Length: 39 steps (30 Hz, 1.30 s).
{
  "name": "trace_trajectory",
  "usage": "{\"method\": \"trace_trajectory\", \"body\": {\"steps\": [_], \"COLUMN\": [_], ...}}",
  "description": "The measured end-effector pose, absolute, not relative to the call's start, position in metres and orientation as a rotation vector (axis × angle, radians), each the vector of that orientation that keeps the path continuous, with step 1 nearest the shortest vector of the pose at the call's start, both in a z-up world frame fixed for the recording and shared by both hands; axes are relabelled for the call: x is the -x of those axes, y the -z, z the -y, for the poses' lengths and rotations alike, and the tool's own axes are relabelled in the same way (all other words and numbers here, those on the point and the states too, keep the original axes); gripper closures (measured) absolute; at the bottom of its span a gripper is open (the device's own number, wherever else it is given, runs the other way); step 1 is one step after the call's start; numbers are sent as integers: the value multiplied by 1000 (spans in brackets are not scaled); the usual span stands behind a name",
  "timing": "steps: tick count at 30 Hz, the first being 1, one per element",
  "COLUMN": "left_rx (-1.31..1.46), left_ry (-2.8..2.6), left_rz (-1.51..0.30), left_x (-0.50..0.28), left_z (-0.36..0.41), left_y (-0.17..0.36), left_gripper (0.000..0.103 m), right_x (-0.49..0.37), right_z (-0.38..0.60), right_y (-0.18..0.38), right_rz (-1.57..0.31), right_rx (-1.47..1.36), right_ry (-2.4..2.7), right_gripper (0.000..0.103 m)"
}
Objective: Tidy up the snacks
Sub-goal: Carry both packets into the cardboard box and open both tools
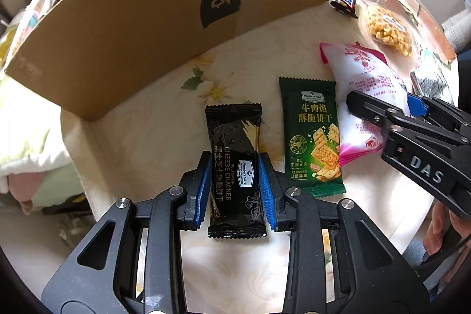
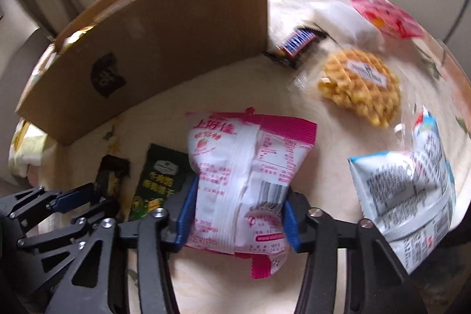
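The left gripper (image 1: 235, 184) clenched a black cheese-cracker packet (image 1: 234, 164) on the floral tablecloth (image 1: 153, 125) — near the cardboard box (image 1: 132, 28). To its right the right gripper (image 2: 238, 211) clasped a pink-and-white snack bag (image 2: 244, 181), a green biscuit packet (image 1: 312, 134) lying flat between them.

Your left tool (image 1: 235, 190) straddled the cracker packet (image 1: 234, 167) on the worktop (image 1: 153, 137); the biscuit packet (image 1: 312, 134) lay right of it, the candy bag (image 2: 244, 181) between your right tool's (image 2: 237, 214) pads, the box (image 1: 176, 19) behind.
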<state>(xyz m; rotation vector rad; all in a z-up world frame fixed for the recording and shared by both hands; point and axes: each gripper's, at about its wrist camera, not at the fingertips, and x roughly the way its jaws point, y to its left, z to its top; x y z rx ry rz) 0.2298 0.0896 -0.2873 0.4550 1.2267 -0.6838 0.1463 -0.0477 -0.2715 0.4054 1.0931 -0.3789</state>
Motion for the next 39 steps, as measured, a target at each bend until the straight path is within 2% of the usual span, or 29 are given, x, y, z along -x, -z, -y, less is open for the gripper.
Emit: {"method": "trace_trajectory", "body": {"steps": [11,26,31,39], "left_rx": [-302,-91,-37,-19], "left_ry": [537,298,272,257], "left_rz": [-1184,-1026,-981,-1012], "left_x": [-211,-184,-206,-285], "left_z": [-103,-54,-41,-31], "left_y": [245,145,117,115], "left_gripper": [75,75,75,75], "right_x": [-142,-145,-166,-214], "right_z": [69,138,154,162], "right_y": [234,145,116,109], "right_rz": [-1059,-952,-930,-948], "right_rx": [-332,-170,-121,-150], "right_ry": [157,-113,-181,-216], "right_gripper": [61,61,61,61]}}
